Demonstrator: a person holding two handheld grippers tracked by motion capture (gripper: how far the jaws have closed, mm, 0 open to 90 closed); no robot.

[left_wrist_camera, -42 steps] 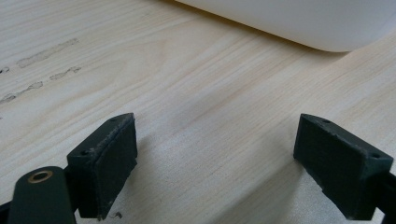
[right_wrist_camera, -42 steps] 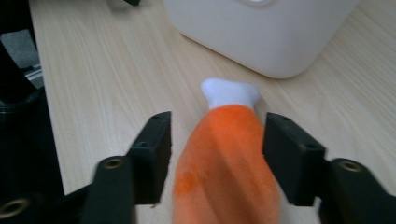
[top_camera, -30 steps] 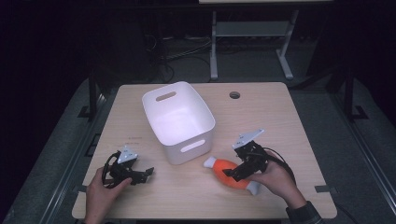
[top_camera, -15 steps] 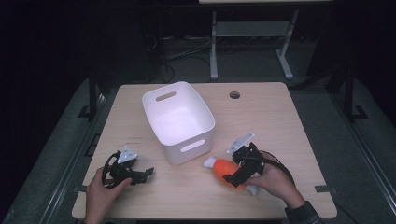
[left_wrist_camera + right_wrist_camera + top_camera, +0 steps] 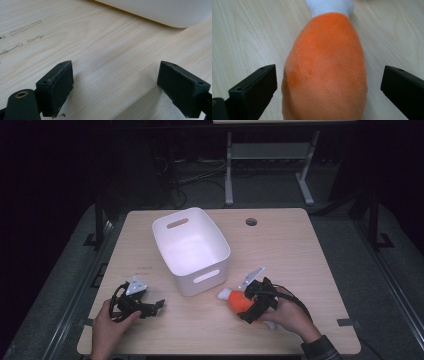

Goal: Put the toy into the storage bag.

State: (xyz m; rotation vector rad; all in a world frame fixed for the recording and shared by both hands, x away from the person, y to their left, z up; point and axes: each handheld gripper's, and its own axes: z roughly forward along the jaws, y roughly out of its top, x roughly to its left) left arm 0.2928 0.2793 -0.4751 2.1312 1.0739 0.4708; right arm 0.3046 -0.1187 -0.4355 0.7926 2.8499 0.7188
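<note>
Jaws of the right gripper [image 5: 325,92] stand wide apart, one on either side of an orange plush toy [image 5: 325,70], with a clear gap between each pad and the fabric; they have just been opening, and the toy lies between them ungripped. In the right gripper view the toy's orange body runs away from the camera and ends in a white tip [image 5: 329,7] at the far end. In the high view the orange plush toy [image 5: 239,301] lies on the wooden table [image 5: 300,250] toward its near right part, its white tip [image 5: 224,294] pointing at the white bin [image 5: 192,250], which stands just beside it near the table's middle. The right gripper [image 5: 250,307] sits over the toy's near end, held by the person's right hand [image 5: 285,312].

Jaws of the left gripper [image 5: 122,87] are likewise wide open, with bare tabletop between them and the bin's lower wall [image 5: 160,12] ahead. The left gripper [image 5: 152,306], in the left hand [image 5: 110,327], rests low at the near left of the table, well apart from the toy.
</note>
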